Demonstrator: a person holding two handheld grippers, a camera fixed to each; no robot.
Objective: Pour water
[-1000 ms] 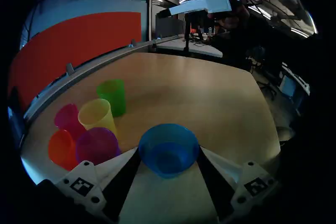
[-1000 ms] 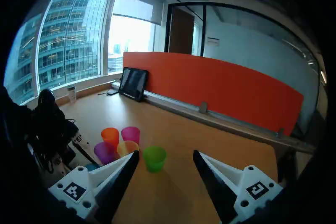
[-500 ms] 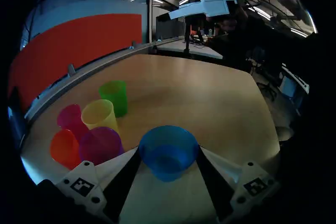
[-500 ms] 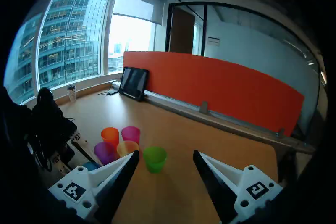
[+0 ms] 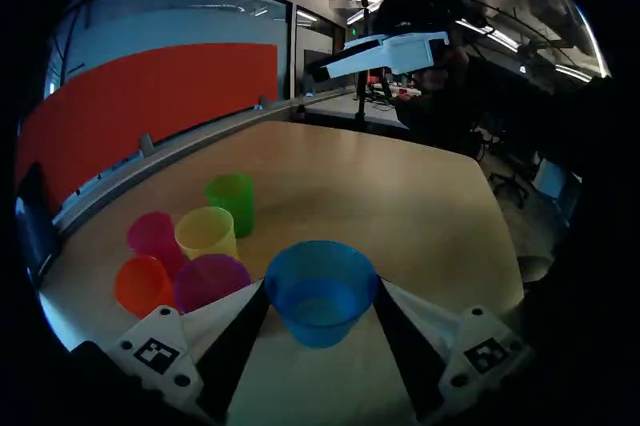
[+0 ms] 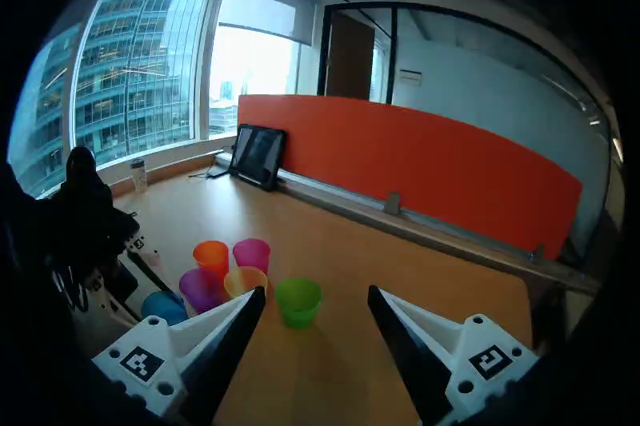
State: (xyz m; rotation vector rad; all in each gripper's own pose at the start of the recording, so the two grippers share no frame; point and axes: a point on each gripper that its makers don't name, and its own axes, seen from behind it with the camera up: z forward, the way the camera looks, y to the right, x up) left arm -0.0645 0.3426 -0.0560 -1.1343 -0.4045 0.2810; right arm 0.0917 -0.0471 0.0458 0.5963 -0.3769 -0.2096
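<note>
Six cups lay before me at this moment. I had the left gripper (image 5: 320,284) clamped on the blue cup (image 5: 320,302), one finger pressed to each side of it, at the near edge of the table (image 5: 384,186). Just beside it the purple cup (image 5: 210,282), orange cup (image 5: 142,286), pink cup (image 5: 150,232), yellow cup (image 5: 206,232) and green cup (image 5: 232,201) stood upright in a close cluster. The right gripper (image 6: 316,292) was held above the table facing the green cup, its fingers spread wide with nothing between them. I judged the task to be early: the blue cup was grasped and upright, and no stream was visible. I could not tell whether it held water. Carrying it over a receiving cup, tilting it and setting it down all remained.
</note>
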